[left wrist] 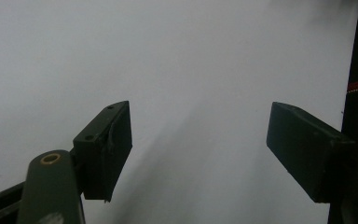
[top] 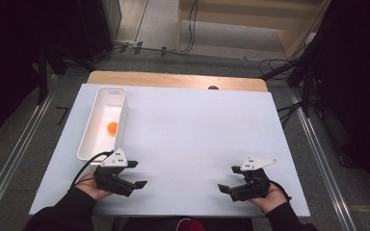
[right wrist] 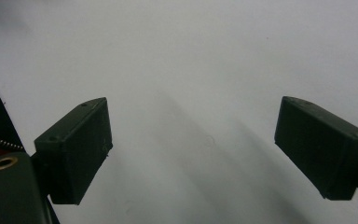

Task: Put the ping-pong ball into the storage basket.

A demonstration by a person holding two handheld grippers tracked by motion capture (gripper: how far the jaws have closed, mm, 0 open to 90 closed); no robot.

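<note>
The white table top lies broad and bare through its middle and right, with free room between the two grippers and ahead of them toward the wooden strip at the far edge. Dark floor, metal rails and cables surround the table on all sides. Along the far left side stands a long white bin, its near end just beyond the left gripper. A small orange ball sits inside the bin, about halfway along it. Both grippers rest near the front edge, well apart from each other. The left gripper's jaws stand apart with only white table between them. The right gripper likewise has its jaws spread wide, holding nothing and touching no object.
</note>
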